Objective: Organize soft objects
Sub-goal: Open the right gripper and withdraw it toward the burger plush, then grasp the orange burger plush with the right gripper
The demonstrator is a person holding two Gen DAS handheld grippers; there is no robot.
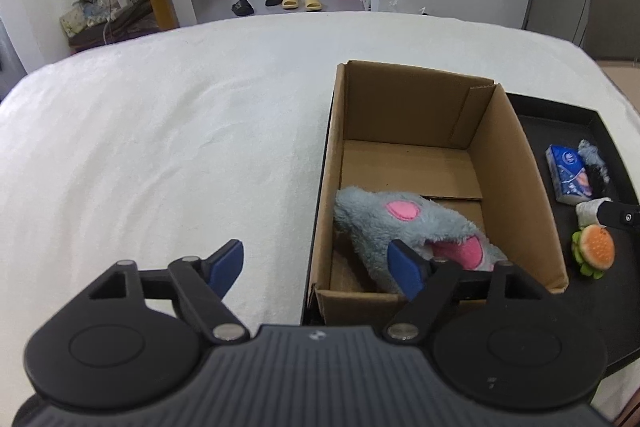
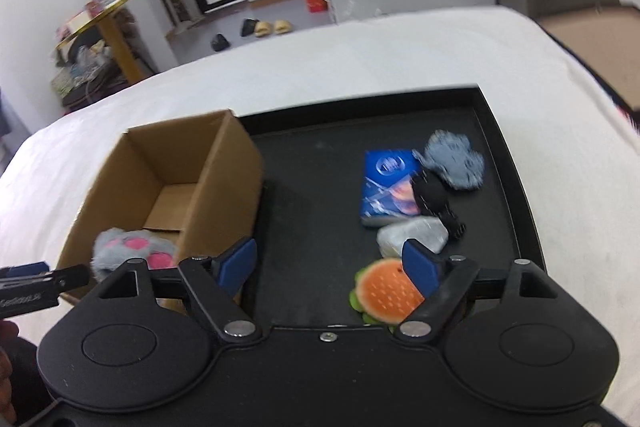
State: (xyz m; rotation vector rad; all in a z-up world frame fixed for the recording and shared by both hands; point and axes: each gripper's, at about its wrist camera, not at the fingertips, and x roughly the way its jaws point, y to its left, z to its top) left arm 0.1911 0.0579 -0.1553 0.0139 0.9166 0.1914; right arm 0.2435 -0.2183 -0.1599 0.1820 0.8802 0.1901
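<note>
A grey plush paw (image 1: 416, 223) with pink pads lies in our cardboard box (image 1: 416, 107), which stands on a black tray (image 2: 500, 155) atop the white-covered bed (image 1: 160, 131). On the tray wait a burger plush (image 2: 386, 293), a tissue pack (image 2: 386, 183), a second grey paw (image 2: 454, 161) and a white roll (image 2: 412, 237). Our left gripper (image 1: 318, 265) and right gripper (image 2: 330, 263) both hang with jaws released. We judge the burger next: straddle it squarely, pinch gently, lift clear of the box wall.

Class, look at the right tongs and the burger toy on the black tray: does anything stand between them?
Nothing visible does. The right tongs are open, and the burger toy lies just ahead on the black tray, beside the right blue pad; the other soft items lie farther back.
</note>
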